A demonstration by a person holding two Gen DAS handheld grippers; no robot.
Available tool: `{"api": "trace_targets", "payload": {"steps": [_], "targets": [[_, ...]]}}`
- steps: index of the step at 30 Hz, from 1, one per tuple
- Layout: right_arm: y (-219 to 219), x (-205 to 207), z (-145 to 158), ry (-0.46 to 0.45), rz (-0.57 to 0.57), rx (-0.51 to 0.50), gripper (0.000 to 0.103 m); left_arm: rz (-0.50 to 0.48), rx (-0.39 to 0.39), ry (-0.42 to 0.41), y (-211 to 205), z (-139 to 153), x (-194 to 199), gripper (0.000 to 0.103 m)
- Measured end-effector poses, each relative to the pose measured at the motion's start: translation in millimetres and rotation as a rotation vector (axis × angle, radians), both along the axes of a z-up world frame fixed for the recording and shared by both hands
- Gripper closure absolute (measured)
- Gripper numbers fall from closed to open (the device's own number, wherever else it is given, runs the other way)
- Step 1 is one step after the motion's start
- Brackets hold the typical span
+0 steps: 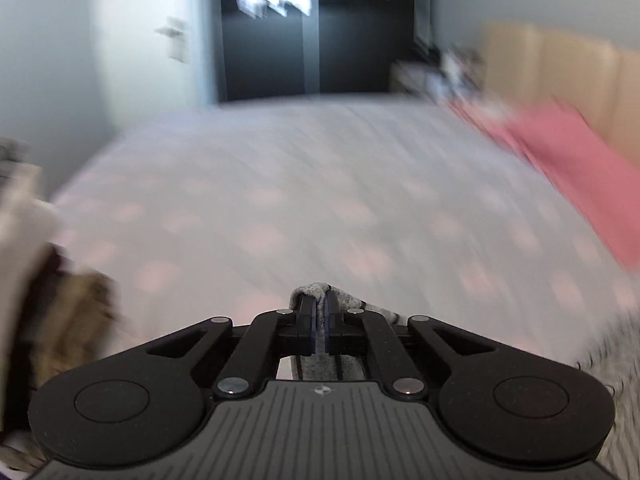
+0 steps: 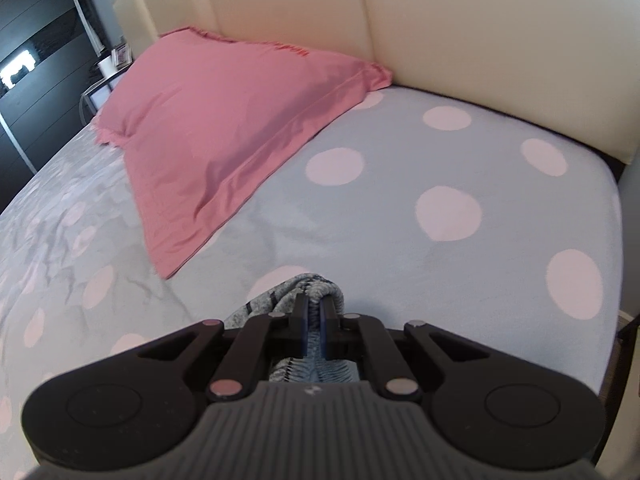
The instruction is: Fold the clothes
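My left gripper (image 1: pixel 320 300) is shut on a fold of grey knit garment (image 1: pixel 308 289) with dark stripes, held above the bed; the view is blurred by motion. My right gripper (image 2: pixel 315 304) is shut on another part of the grey striped knit garment (image 2: pixel 280 296), which bunches around the fingers just above the bed sheet (image 2: pixel 400 240). Most of the garment hangs below the grippers, hidden.
The bed has a pale blue sheet with pink dots (image 1: pixel 320 200). A pink pillow (image 2: pixel 224 120) lies near the cream headboard (image 2: pixel 480 40); it also shows in the left wrist view (image 1: pixel 580 168). A pile of clothes (image 1: pixel 60 320) lies at the left. A dark wardrobe (image 1: pixel 312 40) stands beyond the bed.
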State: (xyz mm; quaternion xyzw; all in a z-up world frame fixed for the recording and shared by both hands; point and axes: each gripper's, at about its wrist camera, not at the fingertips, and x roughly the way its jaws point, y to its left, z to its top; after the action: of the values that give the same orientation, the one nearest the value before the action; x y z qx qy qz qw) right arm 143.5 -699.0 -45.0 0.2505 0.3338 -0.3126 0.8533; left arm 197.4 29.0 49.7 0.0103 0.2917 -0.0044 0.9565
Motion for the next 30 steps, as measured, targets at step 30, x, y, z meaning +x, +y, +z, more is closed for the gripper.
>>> {"api": "trace_targets", "payload": {"steps": [30], "targets": [[35, 2, 30, 0.225, 0.268, -0.352, 0.064, 0.09, -0.026, -0.154, 32, 52, 16, 0.101]]}}
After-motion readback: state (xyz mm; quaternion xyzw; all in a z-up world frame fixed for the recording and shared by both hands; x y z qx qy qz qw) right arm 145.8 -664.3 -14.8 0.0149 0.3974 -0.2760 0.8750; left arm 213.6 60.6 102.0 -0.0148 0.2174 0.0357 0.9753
